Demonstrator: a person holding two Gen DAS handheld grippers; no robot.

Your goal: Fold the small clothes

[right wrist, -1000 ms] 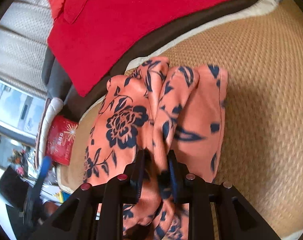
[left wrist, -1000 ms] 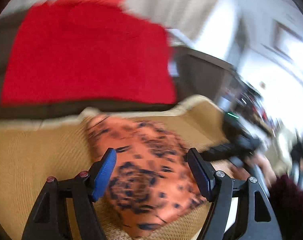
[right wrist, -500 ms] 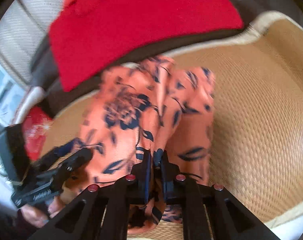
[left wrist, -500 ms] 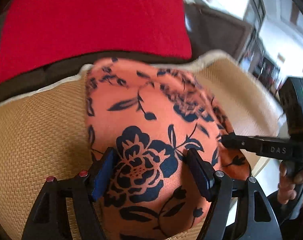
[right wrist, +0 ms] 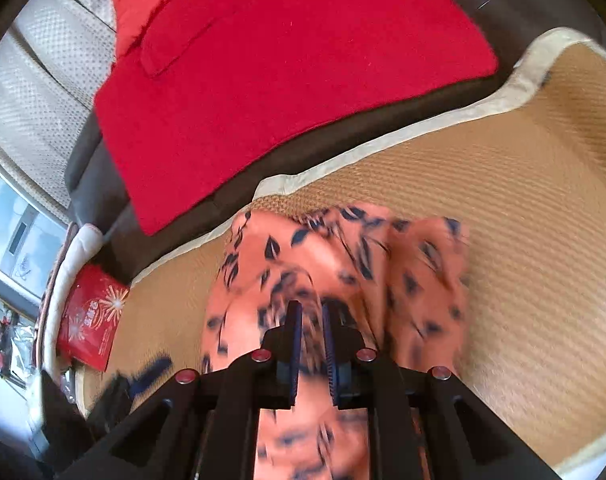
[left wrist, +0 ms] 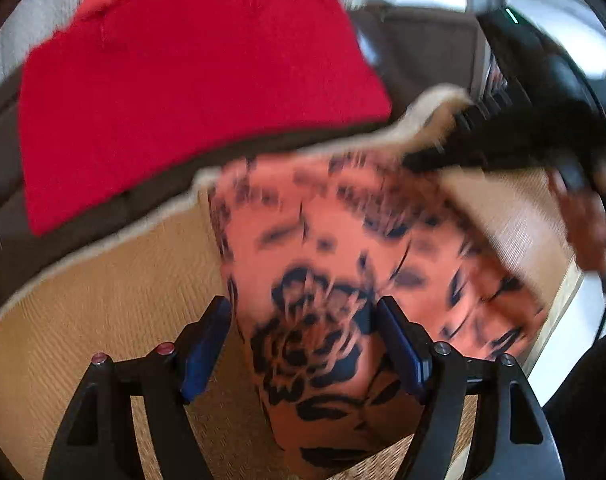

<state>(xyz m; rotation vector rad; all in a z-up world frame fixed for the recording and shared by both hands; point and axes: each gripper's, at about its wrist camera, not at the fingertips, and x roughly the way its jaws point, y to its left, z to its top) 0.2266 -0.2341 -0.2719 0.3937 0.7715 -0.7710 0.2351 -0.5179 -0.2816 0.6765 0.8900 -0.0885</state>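
**mat_folder:** Mid-fold on the orange floral garment (right wrist: 303, 264), which is lying on the woven mat (right wrist: 523, 200) on the couch seat, just in front of the red cloth (right wrist: 287, 72). My right gripper (right wrist: 311, 344) is pinched nearly closed with a ridge of the fabric between the pads. My left gripper (left wrist: 303, 344) is spread wide, one finger on each side of the big flower print, gripping nothing as far as I can see. Any tips for this bit?

**tidy_tom:** Is the left one touching the cloth?

**mat_folder:** Can't tell, that view is blurry. It's low over it, though.

**tidy_tom:** Then I'd keep the right pinch firm and carry that edge across low and slow so the layers underneath don't drag. Use the open left fingers to pin the near part flat on the mat. Looks a bit bunched on the right side, so I'd smooth that before you let go.
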